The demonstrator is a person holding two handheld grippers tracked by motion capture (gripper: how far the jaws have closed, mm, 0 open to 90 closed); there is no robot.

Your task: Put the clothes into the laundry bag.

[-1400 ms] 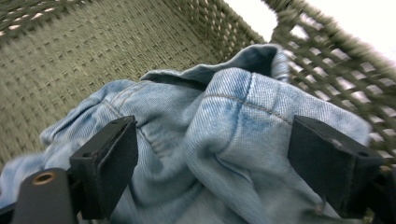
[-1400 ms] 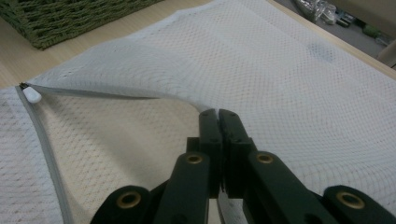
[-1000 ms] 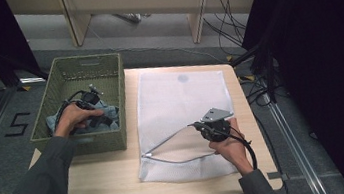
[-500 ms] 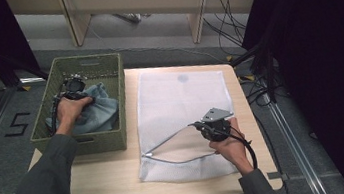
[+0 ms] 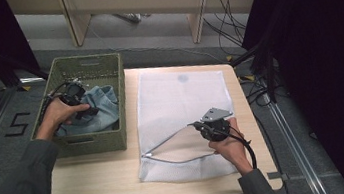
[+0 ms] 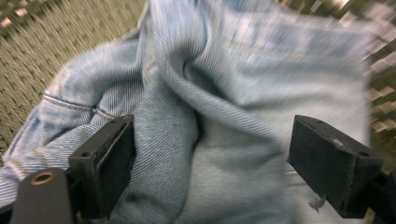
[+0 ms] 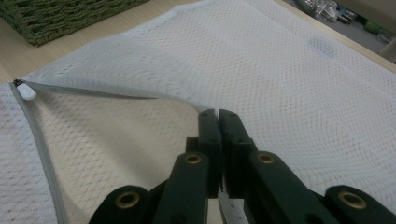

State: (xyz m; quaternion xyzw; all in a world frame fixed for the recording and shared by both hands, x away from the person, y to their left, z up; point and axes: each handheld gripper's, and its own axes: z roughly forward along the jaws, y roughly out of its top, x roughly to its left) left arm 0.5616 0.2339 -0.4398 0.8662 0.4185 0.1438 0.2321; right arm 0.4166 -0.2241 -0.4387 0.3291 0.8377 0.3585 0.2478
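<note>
Light blue jeans (image 5: pixel 103 111) lie crumpled in the green woven basket (image 5: pixel 87 61). My left gripper (image 5: pixel 91 108) hovers over them at the basket's left side. In the left gripper view its jaws have just been opening and stand wide (image 6: pixel 210 154), with a fold of the jeans (image 6: pixel 224 93) between them and not pinched. A white mesh bag (image 5: pixel 180 101) lies flat on the table with its zipper partly undone. My right gripper (image 5: pixel 198 124) is shut on the upper edge of the bag's opening. In the right gripper view that edge runs into the closed jaws (image 7: pixel 218 116).
The wooden table (image 5: pixel 100 177) has bare room in front of the basket and the bag. The zipper pull (image 7: pixel 27 92) sits at the bag's near left corner. The basket's corner (image 7: pixel 56 16) is close to the bag. Cables and table legs stand on the floor beyond.
My left hand has shifted from the middle of the basket toward its left side and risen a little. The jeans now lie more spread to the right. The right hand has kept still.
</note>
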